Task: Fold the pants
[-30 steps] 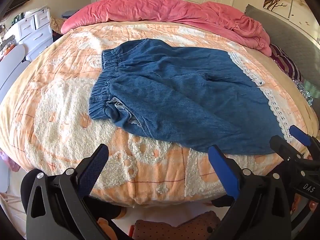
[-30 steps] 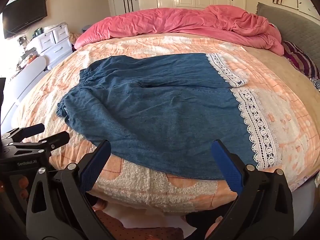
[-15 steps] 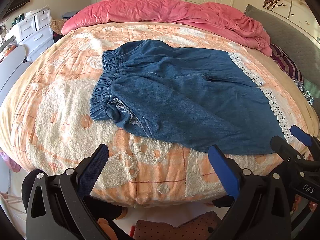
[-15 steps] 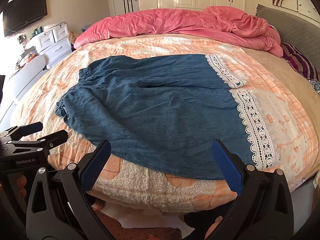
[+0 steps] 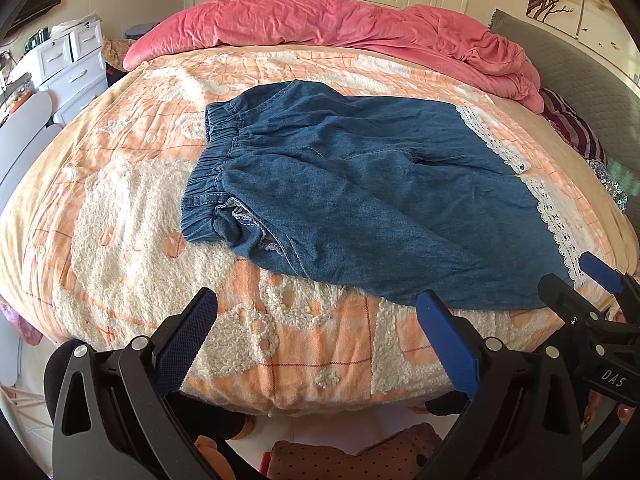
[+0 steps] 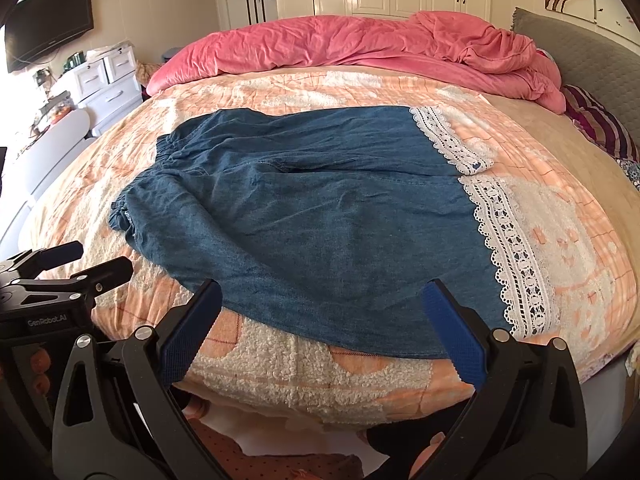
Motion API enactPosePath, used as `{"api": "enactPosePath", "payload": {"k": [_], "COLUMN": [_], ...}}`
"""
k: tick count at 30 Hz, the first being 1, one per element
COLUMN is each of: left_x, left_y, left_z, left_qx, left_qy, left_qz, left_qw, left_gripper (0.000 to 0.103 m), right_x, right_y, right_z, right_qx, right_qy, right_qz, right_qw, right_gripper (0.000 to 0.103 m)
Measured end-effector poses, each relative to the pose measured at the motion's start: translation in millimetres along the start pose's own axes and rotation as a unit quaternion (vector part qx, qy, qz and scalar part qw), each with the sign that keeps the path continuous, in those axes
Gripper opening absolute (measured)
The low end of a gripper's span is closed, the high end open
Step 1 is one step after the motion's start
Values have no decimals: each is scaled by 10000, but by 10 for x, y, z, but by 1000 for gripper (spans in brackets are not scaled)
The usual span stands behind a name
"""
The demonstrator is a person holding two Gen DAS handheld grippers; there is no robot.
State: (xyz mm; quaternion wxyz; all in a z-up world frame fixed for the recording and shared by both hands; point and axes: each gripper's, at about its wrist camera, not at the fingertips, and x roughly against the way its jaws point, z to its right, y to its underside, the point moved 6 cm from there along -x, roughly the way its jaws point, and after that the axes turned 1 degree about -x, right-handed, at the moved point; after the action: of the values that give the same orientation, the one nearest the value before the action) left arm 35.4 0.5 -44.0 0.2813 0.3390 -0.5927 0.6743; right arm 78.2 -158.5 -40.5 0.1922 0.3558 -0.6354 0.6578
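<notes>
Blue denim pants (image 5: 360, 196) with white lace hems (image 6: 516, 256) lie spread flat on the bed, elastic waistband (image 5: 212, 168) to the left, legs to the right. They also show in the right wrist view (image 6: 320, 220). My left gripper (image 5: 316, 340) is open and empty, held off the bed's near edge below the waist end. My right gripper (image 6: 320, 332) is open and empty, at the near edge below the leg. Each gripper shows in the other's view: the right gripper (image 5: 580, 284) and the left gripper (image 6: 100, 260).
The bed has an orange and white fuzzy blanket (image 5: 120, 220). A pink duvet (image 5: 340, 24) is bunched at the far side. A grey headboard (image 6: 580, 52) and striped pillow (image 6: 600, 124) are at right. White drawers (image 6: 104, 80) stand at left.
Both grippers have drifted slightly closer to the bed; the pants sit a touch lower in both views. Nothing was grasped.
</notes>
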Motion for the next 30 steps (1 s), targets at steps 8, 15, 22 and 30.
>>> {"api": "enactPosePath", "payload": {"k": [8,15,22,30], "left_x": [-1,-22,-68,-198], "left_y": [3,-7,-23,-102], "left_z": [2,-9,-10,-14], "left_qx": [-17,-25,-29,-60], "left_qy": [-22,-41,-46,34], "left_qz": [-5,-20,-36,-75], "left_qw": [10000,10000,10000,9999], "left_gripper": [99,99,99,99], "right_x": [-4,-39,-99,-285], "right_y": [4,16,10,-94], "right_z": [2,3,13,64], "right_qx": [1,4,-16,-68], "right_qy": [4,-21,-20,-78], "right_qz": [-9,-39,-82,-210], "right_qw": [10000,10000,10000,9997], "right_gripper": [95,95,95,95]}}
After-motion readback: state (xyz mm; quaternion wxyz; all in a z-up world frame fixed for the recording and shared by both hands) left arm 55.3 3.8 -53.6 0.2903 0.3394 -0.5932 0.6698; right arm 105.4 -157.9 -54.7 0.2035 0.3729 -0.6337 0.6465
